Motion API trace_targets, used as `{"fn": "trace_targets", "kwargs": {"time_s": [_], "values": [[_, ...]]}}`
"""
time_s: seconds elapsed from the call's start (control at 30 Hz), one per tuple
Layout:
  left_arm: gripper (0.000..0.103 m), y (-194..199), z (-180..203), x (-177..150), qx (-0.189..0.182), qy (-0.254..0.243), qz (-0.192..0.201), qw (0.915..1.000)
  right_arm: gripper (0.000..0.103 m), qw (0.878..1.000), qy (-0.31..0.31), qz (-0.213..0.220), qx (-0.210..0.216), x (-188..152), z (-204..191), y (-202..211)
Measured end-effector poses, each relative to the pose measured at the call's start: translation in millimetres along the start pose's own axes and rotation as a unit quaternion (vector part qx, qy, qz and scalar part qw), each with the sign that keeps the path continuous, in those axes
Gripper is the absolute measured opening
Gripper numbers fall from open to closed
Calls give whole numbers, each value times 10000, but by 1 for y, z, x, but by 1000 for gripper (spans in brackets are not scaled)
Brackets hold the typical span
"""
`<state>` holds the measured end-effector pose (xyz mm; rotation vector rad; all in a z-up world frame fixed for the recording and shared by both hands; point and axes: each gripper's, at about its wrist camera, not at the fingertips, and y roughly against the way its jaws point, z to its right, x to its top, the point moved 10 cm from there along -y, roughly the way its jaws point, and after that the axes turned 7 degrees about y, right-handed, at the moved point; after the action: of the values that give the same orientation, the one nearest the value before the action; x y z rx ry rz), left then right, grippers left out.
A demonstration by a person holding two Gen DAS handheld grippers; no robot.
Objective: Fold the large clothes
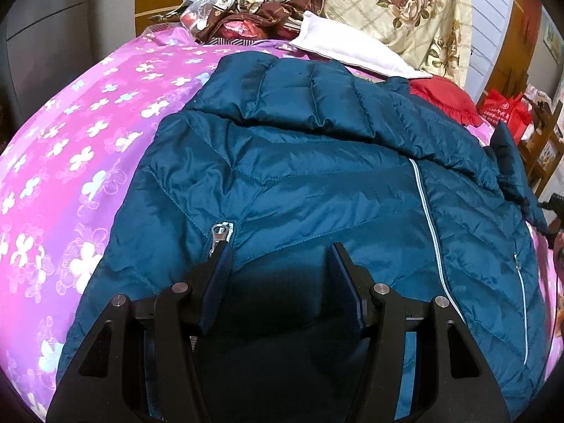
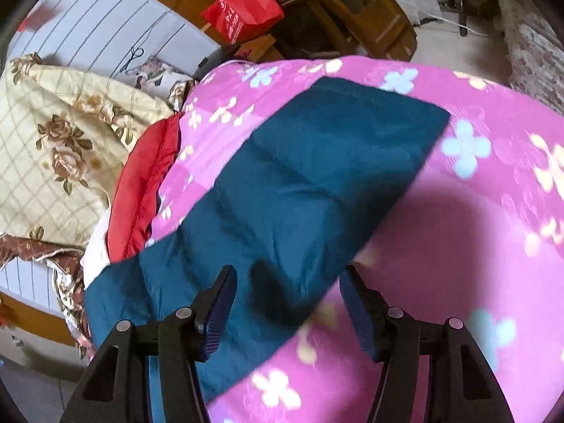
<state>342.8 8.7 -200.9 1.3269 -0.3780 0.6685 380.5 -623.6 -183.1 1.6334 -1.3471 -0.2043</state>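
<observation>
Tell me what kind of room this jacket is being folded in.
Most likely a bedroom in a home. The teal jacket lies spread on a pink flowered bedspread, with a rose-patterned quilt heaped at the far end and a red pillow beside it.

White print on the red bag (image 2: 243,7) is too blurred to read.

A teal quilted puffer jacket (image 1: 299,176) lies spread flat, front up, directly under and ahead of the left gripper (image 1: 280,250), its pale zipper running down on that gripper's right. One sleeve (image 2: 317,183) stretches straight ahead from between the right gripper's (image 2: 287,275) spread fingers.
</observation>
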Motion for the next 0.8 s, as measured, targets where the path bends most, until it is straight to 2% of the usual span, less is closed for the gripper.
{"fn": "trace_targets", "kwargs": {"time_s": [0.07, 0.1, 0.17, 0.27, 0.4, 0.53, 0.6, 0.7, 0.8], "values": [[57, -3, 2, -2, 28, -69, 1, 10000, 58, 10000, 3, 63, -72, 4, 1, -3], [58, -4, 2, -2, 31, -81, -5, 10000, 54, 9998, 36, 87, -190, 7, 1, -4], [59, -7, 3, -3, 45, -109, -21, 9999, 18, 9981, 146, 28, -598, 8, 6, -7], [60, -8, 4, -4, 60, -149, -18, 9999, 7, 9951, 291, 121, -934, 13, 4, 4], [61, -8, 3, -4, 15, -113, -42, 9999, 5, 9863, 983, 544, -1206, 24, -39, 48], [61, -4, 1, -6, -57, -2, -80, 10000, 4, 9759, 1778, 875, -917, 17, -118, 99], [61, -1, 0, -6, -88, 38, -99, 9999, 3, 9700, 2131, 961, -671, 4, -159, 118], [61, 5, -2, -6, -113, 66, -69, 9999, 3, 9527, 2850, 1020, -270, -33, -234, 144], [61, 12, -5, -5, -76, 4, 9, 10000, 3, 9367, 3403, 819, 100, -75, -288, 146]]}}
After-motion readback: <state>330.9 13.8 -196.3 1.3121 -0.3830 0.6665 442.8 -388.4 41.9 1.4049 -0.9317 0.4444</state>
